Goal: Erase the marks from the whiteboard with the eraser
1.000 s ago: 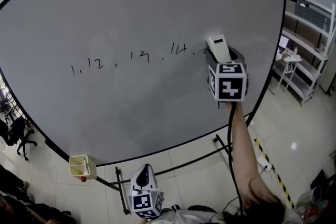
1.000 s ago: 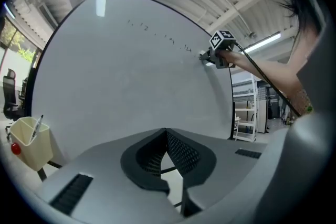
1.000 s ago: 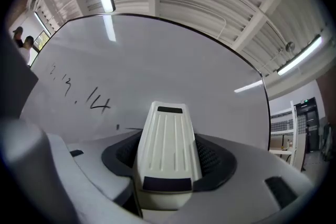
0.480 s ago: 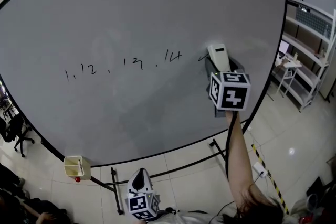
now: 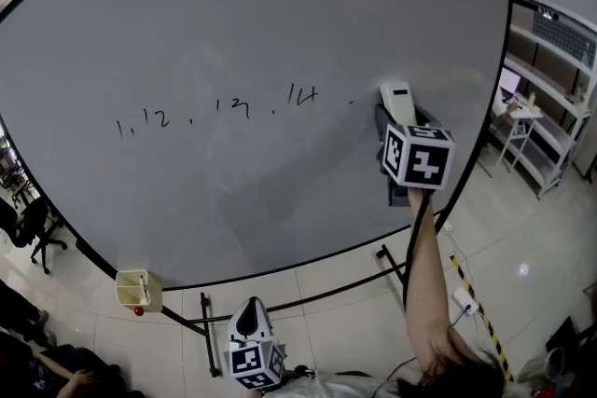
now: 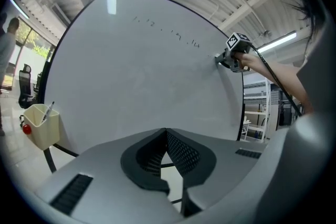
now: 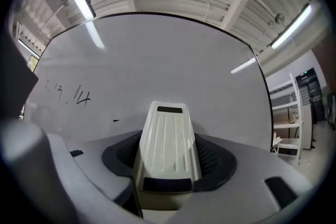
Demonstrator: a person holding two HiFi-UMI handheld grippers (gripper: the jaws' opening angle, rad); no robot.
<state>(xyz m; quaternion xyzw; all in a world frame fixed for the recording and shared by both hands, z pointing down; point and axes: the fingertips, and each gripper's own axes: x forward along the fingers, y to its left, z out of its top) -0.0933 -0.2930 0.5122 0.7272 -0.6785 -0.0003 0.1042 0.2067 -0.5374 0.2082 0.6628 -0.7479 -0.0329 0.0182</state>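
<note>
A large whiteboard carries a row of black marks, reading like "1, 12, 13, 14", with a small stub of ink at the row's right end. My right gripper is shut on a cream eraser pressed against the board just right of that stub. The eraser fills the jaws in the right gripper view, with the marks to its left. My left gripper hangs low below the board, shut and holding nothing.
A cream pen cup hangs at the board's lower left edge on the black stand. White shelving stands to the right. Office chairs and people sit at the far left. Tiled floor lies below.
The eraser has slid right along the board; the mark at the row's right end has shrunk to a small stub. The left gripper has barely moved.
</note>
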